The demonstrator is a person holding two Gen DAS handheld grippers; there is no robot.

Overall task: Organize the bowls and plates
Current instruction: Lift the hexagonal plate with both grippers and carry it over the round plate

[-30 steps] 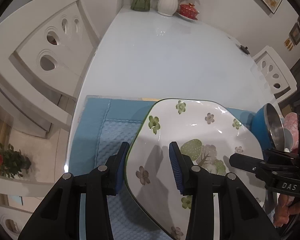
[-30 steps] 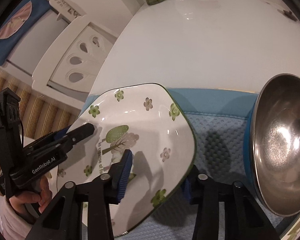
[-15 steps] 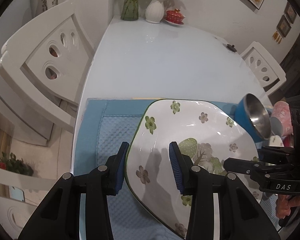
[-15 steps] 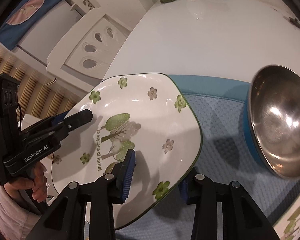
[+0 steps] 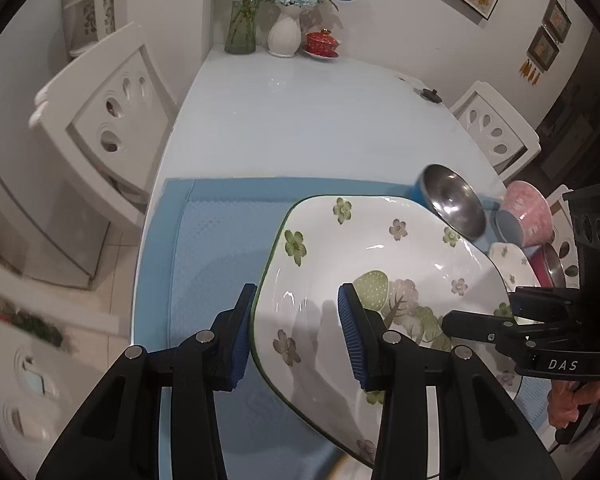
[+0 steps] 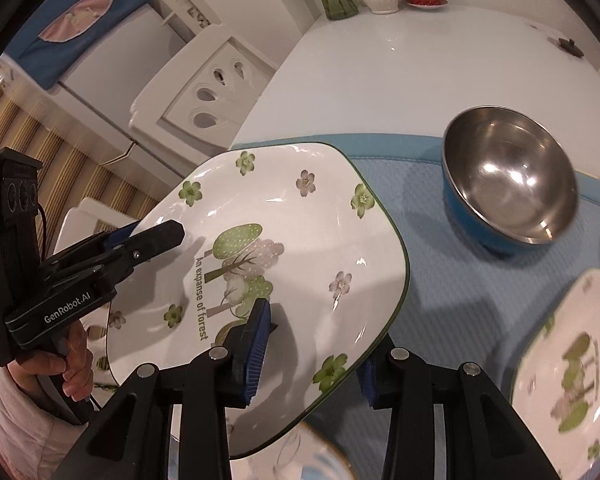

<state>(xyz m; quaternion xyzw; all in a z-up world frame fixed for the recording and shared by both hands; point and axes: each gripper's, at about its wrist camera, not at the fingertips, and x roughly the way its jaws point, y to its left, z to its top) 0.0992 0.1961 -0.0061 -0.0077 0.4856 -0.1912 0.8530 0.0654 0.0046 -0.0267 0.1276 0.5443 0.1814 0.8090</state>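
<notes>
A white squarish plate with green flowers and a tree print (image 5: pixel 380 256) (image 6: pixel 284 240) hangs tilted in the air above the blue mat (image 5: pixel 220 240). My left gripper (image 5: pixel 296 332) is shut on its left rim, one pad above and one below. My right gripper (image 6: pixel 312 344) is shut on the opposite rim, and it also shows in the left wrist view (image 5: pixel 480 320). A blue steel-lined bowl (image 6: pixel 508 184) (image 5: pixel 452 200) stands on the mat. A second printed plate (image 6: pixel 572 352) lies at the right.
A pink bowl (image 5: pixel 526 216), another patterned dish (image 5: pixel 512 264) and a red steel bowl (image 5: pixel 550 268) sit at the mat's right end. Vases (image 5: pixel 286 28) and a red lidded cup (image 5: pixel 322 42) stand at the table's far end. White chairs (image 5: pixel 104 100) flank the table.
Both grippers have lifted the plate higher off the mat while keeping hold of it. The view has widened and the steel-lined bowl now sits farther away.
</notes>
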